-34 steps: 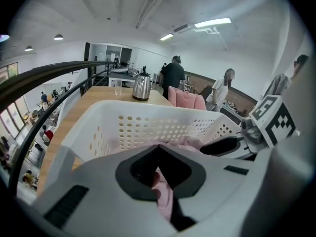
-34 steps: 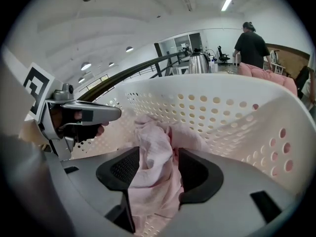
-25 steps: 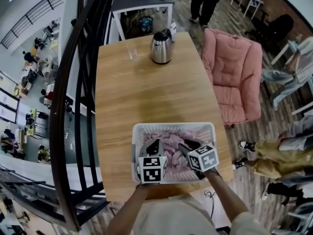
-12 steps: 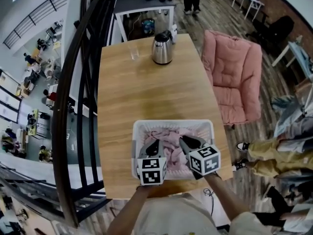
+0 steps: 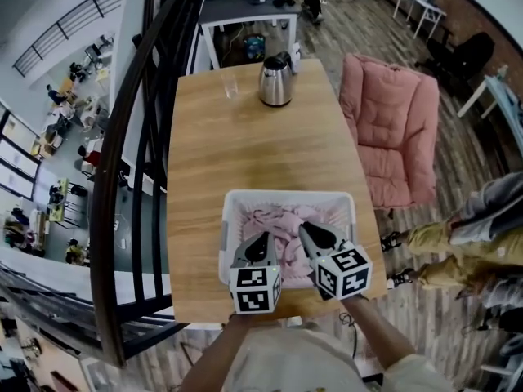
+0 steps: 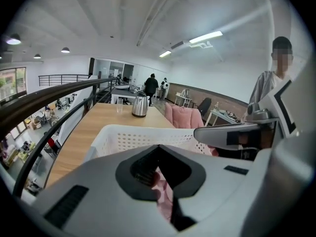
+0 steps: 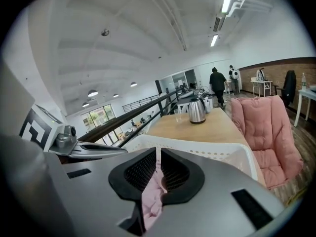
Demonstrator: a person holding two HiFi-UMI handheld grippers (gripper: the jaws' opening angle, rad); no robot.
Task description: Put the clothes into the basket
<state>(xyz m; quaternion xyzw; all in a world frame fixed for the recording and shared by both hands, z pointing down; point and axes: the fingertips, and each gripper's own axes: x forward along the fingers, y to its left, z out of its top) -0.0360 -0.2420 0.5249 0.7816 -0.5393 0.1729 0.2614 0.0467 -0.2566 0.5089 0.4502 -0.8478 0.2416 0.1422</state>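
Right gripper (image 5: pixel 304 230) has risen, and its jaws just closed on the pink cloth (image 5: pixel 282 218) in the basket (image 5: pixel 286 195). Left gripper (image 5: pixel 262 238) pinches it too. Both should lift slowly together.

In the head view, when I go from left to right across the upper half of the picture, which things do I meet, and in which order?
railing → glass → kettle → chair
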